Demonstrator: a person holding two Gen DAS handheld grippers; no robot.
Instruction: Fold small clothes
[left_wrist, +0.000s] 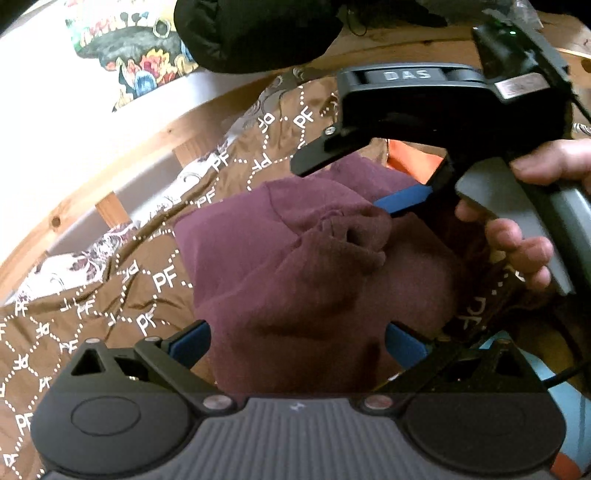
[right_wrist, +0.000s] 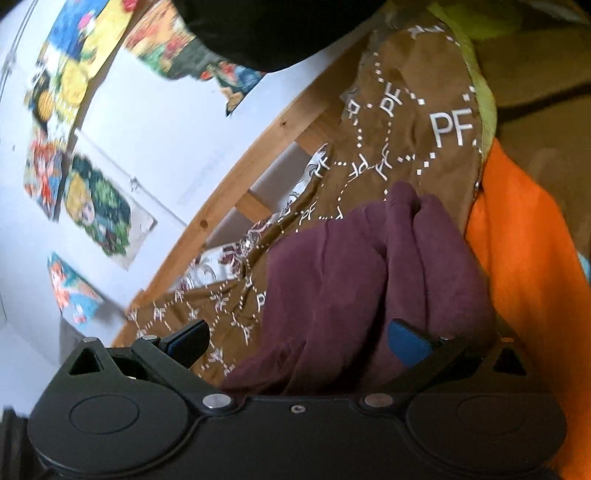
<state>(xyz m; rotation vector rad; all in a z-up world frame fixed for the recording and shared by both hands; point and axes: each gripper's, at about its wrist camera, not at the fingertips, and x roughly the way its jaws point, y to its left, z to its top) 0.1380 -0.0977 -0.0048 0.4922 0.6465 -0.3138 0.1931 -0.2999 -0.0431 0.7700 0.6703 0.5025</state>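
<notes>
Garment (left_wrist: 295, 266) maroon, bunched on bedspread (left_wrist: 110, 295); both grippers wide.

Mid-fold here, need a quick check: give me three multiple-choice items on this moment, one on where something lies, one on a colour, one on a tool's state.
1. Where does the maroon garment lie?
A. on the brown PF-print cover
B. on a bare wooden floor
C. inside a basket

2. What colour is the cloth just right of the garment in the right wrist view?
A. white
B. orange
C. grey

3. How does the left tool stand?
A. shut on the garment
B. shut on nothing
C. open, fingers either side of the garment

Answers:
1 A, the PF cover shows around the garment's edges.
2 B, bright orange fabric borders the maroon one.
3 C, the blue pads stand wide apart with cloth between them.
</notes>
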